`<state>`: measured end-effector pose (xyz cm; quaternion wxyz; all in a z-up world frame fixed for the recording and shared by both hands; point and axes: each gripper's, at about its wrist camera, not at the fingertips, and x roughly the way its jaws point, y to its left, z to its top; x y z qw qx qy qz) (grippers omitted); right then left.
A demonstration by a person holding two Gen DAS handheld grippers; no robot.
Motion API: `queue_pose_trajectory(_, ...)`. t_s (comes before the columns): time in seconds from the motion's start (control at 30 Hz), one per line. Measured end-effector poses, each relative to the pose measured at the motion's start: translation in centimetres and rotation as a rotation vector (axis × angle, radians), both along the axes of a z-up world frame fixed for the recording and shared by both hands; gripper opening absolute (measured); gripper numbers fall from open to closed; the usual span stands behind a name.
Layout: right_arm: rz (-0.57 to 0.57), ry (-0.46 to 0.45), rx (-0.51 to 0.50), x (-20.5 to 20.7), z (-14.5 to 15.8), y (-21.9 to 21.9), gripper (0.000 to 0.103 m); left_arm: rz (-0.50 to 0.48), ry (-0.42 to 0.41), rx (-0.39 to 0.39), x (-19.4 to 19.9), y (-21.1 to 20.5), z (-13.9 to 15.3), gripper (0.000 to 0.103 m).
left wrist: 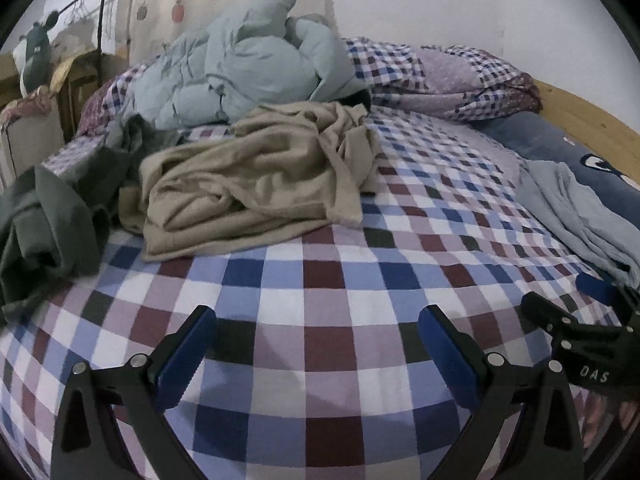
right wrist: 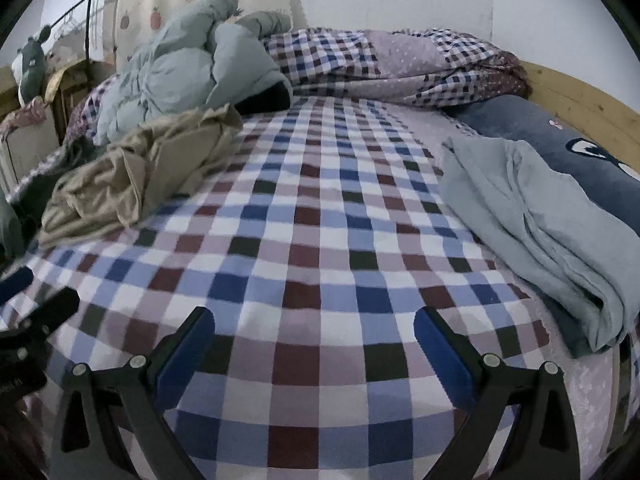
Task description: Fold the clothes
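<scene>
A crumpled beige garment (left wrist: 256,184) (right wrist: 132,184) lies on the checked bed sheet (left wrist: 320,300) (right wrist: 320,240), left of the middle. A dark green garment (left wrist: 48,224) is bunched at the bed's left edge. A folded light blue garment (left wrist: 580,216) (right wrist: 540,232) rests at the right side. My left gripper (left wrist: 318,316) hovers open over bare sheet, well short of the beige garment. My right gripper (right wrist: 314,318) is also open over bare sheet, with the folded blue garment to its right. Each gripper shows at the edge of the other's view.
A pale blue puffy jacket (left wrist: 240,68) (right wrist: 180,64) and a rolled checked quilt (left wrist: 440,76) (right wrist: 400,64) lie at the far end. A dark blue pillow (left wrist: 560,152) (right wrist: 560,148) sits along the wooden bed frame (left wrist: 592,116) at right. A clothes rack (left wrist: 96,8) and shelf stand far left.
</scene>
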<state>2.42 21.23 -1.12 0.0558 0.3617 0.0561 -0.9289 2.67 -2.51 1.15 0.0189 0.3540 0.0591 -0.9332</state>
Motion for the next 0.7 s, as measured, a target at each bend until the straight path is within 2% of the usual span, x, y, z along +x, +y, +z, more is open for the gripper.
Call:
queue_pose_trajectory(0.33,0.011,-0.015,-0.031,-0.5,-1.4,0.2,0.103,0.008,0.005,-0.069,-0.2,1.1,-1.0,0.102)
queue_pose_trajectory(0.7,-0.003,-0.022,-0.058,-0.8,-2.1,0.3,0.103,0.001,0.012,-0.023,-0.3,0.4,-1.2,0.102)
